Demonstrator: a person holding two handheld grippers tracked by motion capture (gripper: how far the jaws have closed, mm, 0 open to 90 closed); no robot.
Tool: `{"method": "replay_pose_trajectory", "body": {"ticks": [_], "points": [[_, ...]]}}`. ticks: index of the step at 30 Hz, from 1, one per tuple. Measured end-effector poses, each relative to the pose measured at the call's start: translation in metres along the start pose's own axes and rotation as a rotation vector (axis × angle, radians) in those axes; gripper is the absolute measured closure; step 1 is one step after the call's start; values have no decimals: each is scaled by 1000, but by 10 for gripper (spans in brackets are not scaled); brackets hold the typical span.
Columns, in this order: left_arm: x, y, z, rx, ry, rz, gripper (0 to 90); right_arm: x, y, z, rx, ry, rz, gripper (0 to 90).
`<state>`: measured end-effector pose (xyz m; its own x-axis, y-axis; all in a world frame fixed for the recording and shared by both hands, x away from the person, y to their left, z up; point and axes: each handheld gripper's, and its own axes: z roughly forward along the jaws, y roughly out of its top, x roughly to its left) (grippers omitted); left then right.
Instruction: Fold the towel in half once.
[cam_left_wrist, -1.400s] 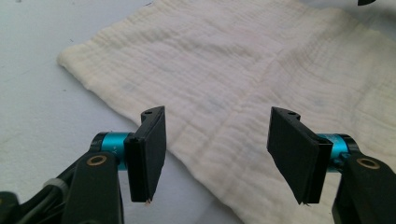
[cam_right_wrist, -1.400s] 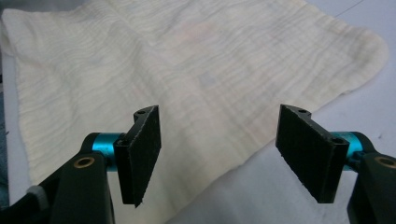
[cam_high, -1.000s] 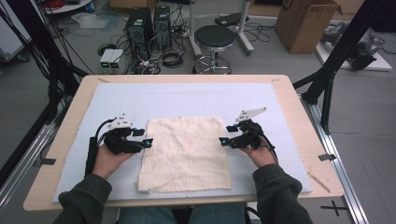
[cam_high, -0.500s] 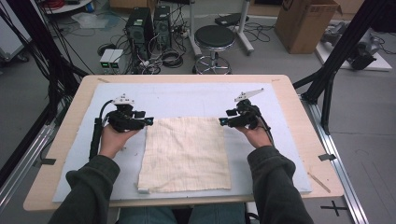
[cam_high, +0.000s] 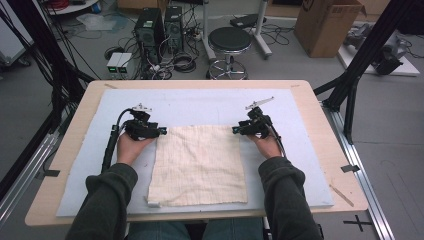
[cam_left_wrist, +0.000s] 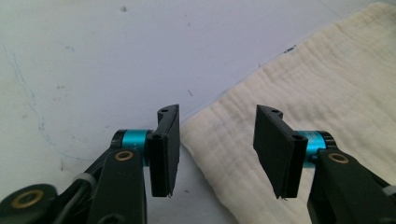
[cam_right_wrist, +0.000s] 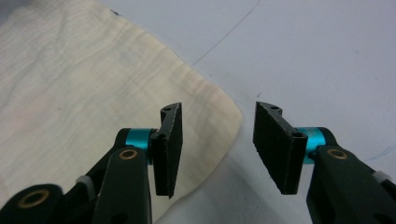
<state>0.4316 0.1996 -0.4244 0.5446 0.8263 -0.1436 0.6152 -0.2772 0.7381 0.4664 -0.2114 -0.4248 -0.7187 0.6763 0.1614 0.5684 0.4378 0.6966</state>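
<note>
Spanning most of the high view, the table (cam_high: 320, 130) carries a pale blue-grey mat (cam_high: 200, 102) edged by bare wood. Cream cloth (cam_high: 197, 165) lies flat on the mat's near half, roughly square, near left corner slightly folded under.

Person's forearms in dark green sleeves (cam_high: 107, 200) come in from the bottom, one on each side of the cloth.

Left tool (cam_high: 161, 132) sits at the cloth's far left corner, jaws pointing inward toward the cloth. In the left gripper view that corner of the cloth (cam_left_wrist: 299, 93) reaches in between the jaws; left tool (cam_left_wrist: 217, 144) has a clear gap between its pads, one pad over bare mat, the other over cloth. Jaws have just been closing, not yet pressing the fabric: parted, nothing gripped.

Right tool (cam_high: 236, 130) sits at the far right corner, mirrored. In the right gripper view the rounded corner of the cloth (cam_right_wrist: 93, 93) lies under and between the jaws; right tool (cam_right_wrist: 217, 144) shows one pad over cloth, the other over mat. Its jaws too have just been closing, with a gap remaining: parted, corner between them, no grip.

Black cable (cam_high: 110, 145) trails from the left tool along the forearm. Faint pen marks on the mat (cam_right_wrist: 327, 56) in both gripper views.
</note>
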Motion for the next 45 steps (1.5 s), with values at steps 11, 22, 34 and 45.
{"method": "replay_pose_trajectory", "body": {"ticks": [11, 22, 34, 45], "points": [[-12, -4, 16, 41, 3, 89, 787, 3, -1, 14, 47, -45, -25, 795], [-4, 10, 9, -26, -15, 33, 873, -1, 5, 1, 1, -46, -17, 865], [-1, 26, -4, -109, -25, 20, 872, -2, 15, -20, -78, -42, -5, 864], [-5, 23, -25, -165, -66, 41, 871, 7, 18, -38, -134, -9, -32, 863]]}}
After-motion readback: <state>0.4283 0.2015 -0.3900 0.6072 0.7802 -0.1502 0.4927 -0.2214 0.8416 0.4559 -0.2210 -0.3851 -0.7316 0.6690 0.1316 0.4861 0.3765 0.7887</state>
